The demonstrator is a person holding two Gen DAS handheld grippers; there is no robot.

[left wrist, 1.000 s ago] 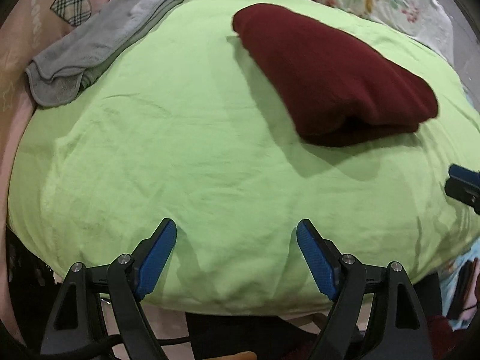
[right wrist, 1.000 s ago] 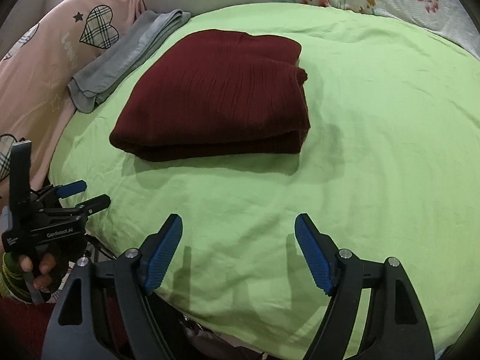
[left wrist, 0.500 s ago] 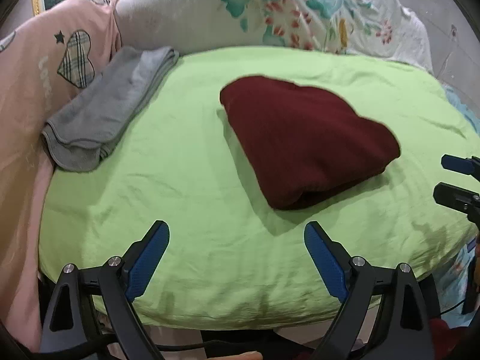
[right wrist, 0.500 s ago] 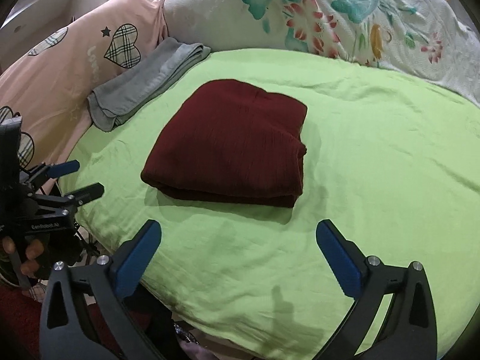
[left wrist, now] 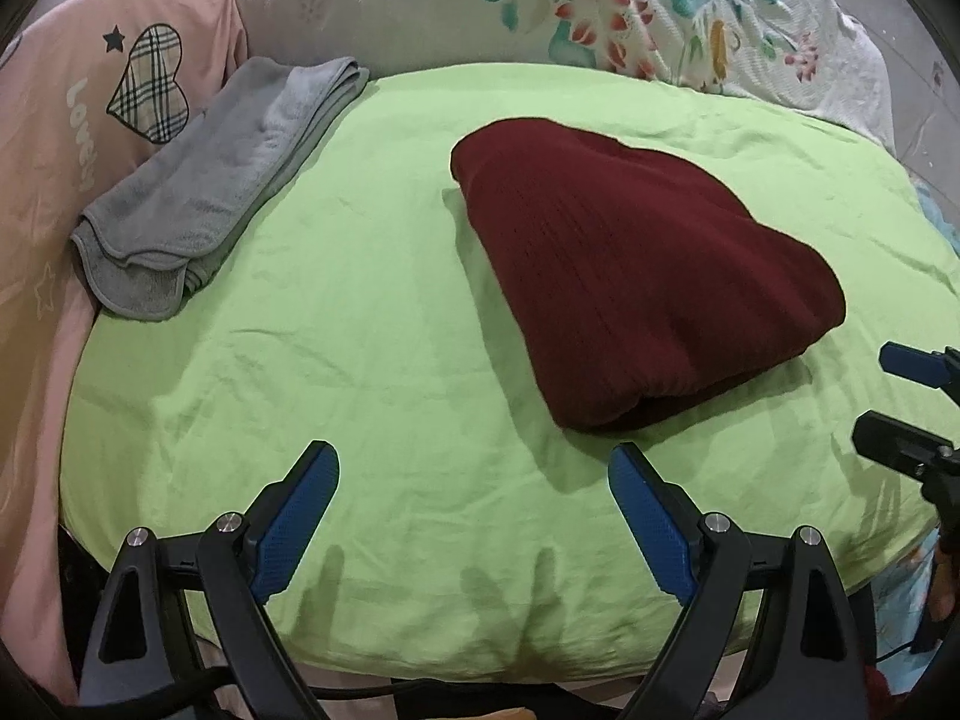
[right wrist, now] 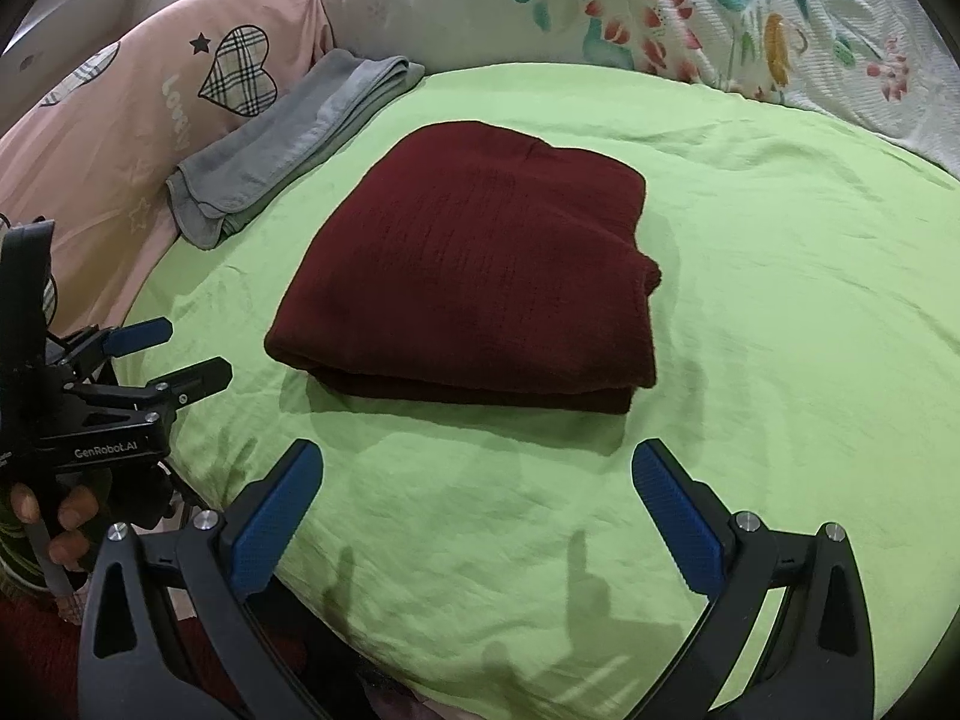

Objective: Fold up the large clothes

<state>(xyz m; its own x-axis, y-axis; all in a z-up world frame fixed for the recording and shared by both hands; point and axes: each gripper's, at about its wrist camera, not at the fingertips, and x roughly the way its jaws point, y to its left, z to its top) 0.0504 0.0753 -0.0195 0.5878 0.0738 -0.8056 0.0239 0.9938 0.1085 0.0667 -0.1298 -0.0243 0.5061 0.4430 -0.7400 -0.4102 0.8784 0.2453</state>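
Note:
A dark red knitted garment (left wrist: 630, 276) (right wrist: 480, 264) lies folded into a thick rectangle in the middle of the green sheet (left wrist: 360, 360) (right wrist: 780, 300). My left gripper (left wrist: 474, 462) hovers open over the sheet's near edge, short of the garment and to its left, with nothing between its blue pads. My right gripper (right wrist: 478, 453) is also open and empty, just in front of the garment's folded edge. In each wrist view the other gripper shows at the side: the right gripper (left wrist: 900, 402) and the left gripper (right wrist: 192, 351), with a hand on its handle.
A folded grey towel (left wrist: 222, 180) (right wrist: 300, 132) lies at the sheet's far left edge. Pink bedding with a checked heart (left wrist: 90, 120) (right wrist: 150, 90) lies to the left. A white floral quilt (left wrist: 600, 18) (right wrist: 660, 12) bounds the back. The sheet drops off at the near edge.
Both grippers have pulled back and upward from the bed, and their jaws have spread wider. The folded red garment has stayed where it lay.

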